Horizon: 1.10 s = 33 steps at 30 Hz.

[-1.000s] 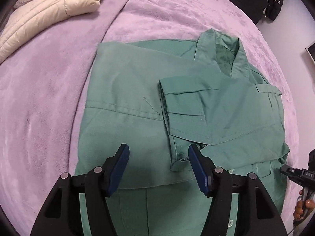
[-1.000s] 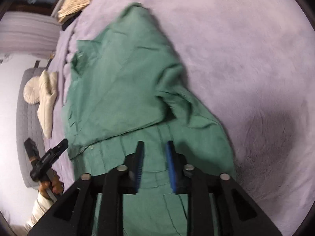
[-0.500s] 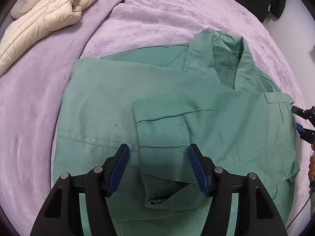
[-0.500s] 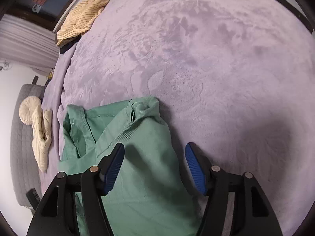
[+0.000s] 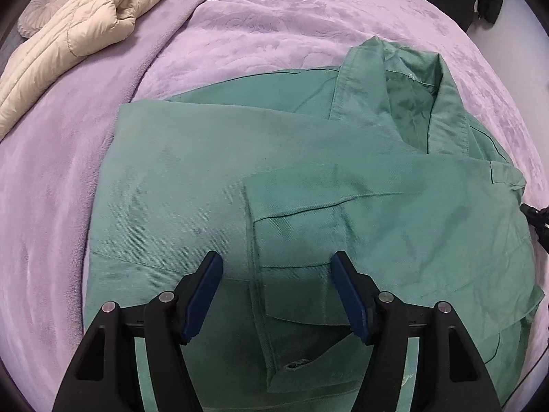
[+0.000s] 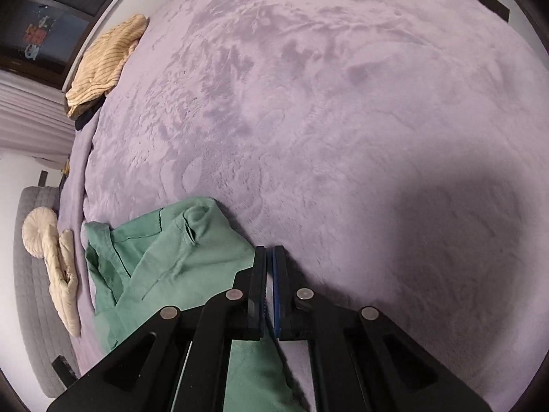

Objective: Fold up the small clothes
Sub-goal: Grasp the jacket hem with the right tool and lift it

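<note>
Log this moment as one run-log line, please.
left gripper: open over folded sleeve | right gripper: shut at green shirt edge | surface: purple blanket

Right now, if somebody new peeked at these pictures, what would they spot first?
Probably the big green shirt, lying partly folded in the middle of the fuzzy purple blanket, collar at the far end and a sleeve laid across its front. Next, the left gripper hovers over that sleeve, its blue-padded fingers spread wide. The right gripper is shut at the shirt's edge, and a puffy cream jacket lies at the far left.
</note>
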Each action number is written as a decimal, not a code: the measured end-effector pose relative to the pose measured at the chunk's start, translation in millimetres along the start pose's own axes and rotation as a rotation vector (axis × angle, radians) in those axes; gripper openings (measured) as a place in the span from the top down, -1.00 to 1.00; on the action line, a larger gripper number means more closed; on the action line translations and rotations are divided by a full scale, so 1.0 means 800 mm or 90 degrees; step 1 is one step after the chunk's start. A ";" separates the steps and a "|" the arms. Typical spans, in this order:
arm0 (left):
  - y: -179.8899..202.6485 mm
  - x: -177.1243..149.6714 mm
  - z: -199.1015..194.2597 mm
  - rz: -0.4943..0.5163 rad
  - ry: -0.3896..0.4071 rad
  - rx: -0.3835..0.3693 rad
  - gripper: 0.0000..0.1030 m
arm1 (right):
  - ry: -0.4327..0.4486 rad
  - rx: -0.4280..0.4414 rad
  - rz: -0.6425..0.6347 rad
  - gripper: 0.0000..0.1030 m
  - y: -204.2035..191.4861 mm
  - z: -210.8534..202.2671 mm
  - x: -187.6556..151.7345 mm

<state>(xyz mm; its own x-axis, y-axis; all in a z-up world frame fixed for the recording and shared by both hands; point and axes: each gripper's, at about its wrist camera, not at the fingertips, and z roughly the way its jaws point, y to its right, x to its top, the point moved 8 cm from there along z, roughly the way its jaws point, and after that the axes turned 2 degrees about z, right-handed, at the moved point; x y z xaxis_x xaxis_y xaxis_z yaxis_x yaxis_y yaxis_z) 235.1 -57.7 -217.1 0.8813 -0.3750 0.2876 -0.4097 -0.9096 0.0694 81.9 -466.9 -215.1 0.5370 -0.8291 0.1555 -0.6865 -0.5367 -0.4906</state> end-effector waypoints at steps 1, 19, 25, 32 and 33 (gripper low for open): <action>-0.005 0.000 -0.005 -0.002 0.000 0.005 -0.31 | 0.001 -0.003 -0.015 0.87 -0.001 -0.010 -0.004; -0.006 -0.053 -0.013 0.025 -0.021 0.002 -0.44 | -0.090 -0.032 -0.142 0.95 0.016 -0.038 -0.172; -0.015 -0.048 -0.024 0.013 -0.023 0.001 -0.44 | -0.089 -0.042 -0.118 0.94 0.027 -0.056 -0.182; -0.014 -0.045 -0.046 0.020 -0.020 0.014 -0.44 | -0.075 -0.050 -0.100 0.86 0.027 -0.078 -0.185; -0.011 -0.045 -0.051 0.021 -0.018 0.013 -0.44 | -0.072 -0.051 -0.096 0.70 0.026 -0.080 -0.185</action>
<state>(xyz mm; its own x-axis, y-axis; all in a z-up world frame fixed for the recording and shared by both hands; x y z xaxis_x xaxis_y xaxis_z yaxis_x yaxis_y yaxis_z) 197.8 -28.7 -189.3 0.8735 -0.4101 0.2622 -0.4344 -0.8998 0.0400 -43.1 -365.8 -193.5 0.6856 -0.7176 0.1226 -0.6280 -0.6681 -0.3989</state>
